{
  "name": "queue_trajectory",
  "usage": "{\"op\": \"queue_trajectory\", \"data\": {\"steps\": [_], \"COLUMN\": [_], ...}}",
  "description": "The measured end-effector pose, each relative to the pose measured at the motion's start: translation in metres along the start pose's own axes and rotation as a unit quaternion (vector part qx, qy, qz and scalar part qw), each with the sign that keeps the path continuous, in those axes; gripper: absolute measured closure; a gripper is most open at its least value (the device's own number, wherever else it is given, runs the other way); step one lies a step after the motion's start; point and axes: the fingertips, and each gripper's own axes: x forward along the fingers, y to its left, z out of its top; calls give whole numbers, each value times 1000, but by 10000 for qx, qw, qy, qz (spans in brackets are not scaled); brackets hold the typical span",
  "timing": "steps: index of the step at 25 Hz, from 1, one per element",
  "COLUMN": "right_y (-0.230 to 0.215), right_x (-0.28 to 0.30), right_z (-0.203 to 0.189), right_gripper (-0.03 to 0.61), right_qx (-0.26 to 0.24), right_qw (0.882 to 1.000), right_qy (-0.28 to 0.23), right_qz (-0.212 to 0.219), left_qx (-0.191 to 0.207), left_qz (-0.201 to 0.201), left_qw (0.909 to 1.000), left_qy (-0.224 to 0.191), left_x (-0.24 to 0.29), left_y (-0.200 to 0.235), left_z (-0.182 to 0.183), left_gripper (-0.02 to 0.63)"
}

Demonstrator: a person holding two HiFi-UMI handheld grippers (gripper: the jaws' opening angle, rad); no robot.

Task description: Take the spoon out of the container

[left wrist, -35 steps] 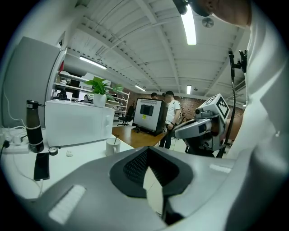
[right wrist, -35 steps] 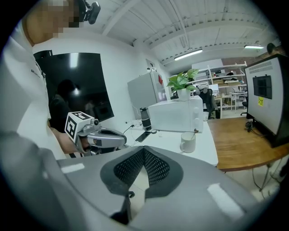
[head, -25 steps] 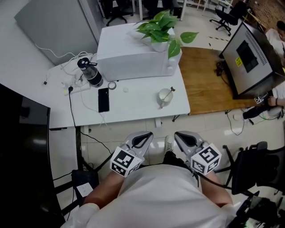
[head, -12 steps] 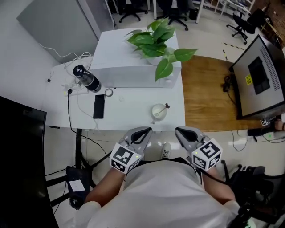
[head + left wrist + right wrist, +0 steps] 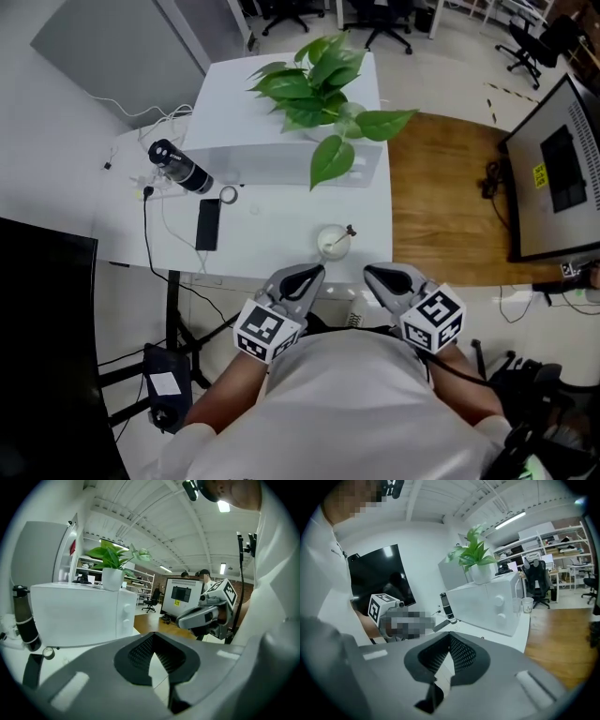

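— What do we have on the white desk (image 5: 281, 234) ahead of us?

— The container (image 5: 334, 241) sits near the front edge, just ahead of us and between the left hand-held gripper (image 5: 305, 274) and the right hand-held gripper (image 5: 380, 274). Farther ahead and left of the left one we see a black phone (image 5: 207, 224), a tape roll (image 5: 229, 195), a dark bottle (image 5: 178, 167), and a big white box (image 5: 230, 112) at the back.

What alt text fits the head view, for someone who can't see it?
A person holds a left tool and a right tool, both shut and empty, near the edge of a white table where a spoon leans in a small white cup.
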Motion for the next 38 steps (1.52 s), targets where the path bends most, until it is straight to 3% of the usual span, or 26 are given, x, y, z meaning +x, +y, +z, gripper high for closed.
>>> {"op": "queue_trajectory", "data": {"steps": [15,30,38], "right_y": [-10,-24,-51], "right_x": [47,59,67], "right_z": [6,7,8], "right_gripper": [571,569,531], "right_qx": [420,306,255], "right_qw": [9964,9941,9922], "right_qy": [46,185,220], "right_qz": [-734,-1025,-1197], "left_qx": [51,69,27], "left_qz": [-622,-848,-907], "left_qw": [9979,9961,9956], "left_qy": [153,224,241], "left_x": [-4,0,10], "left_y": [59,65,68], "left_z": [8,0,1], "left_gripper": [611,611,610]}}
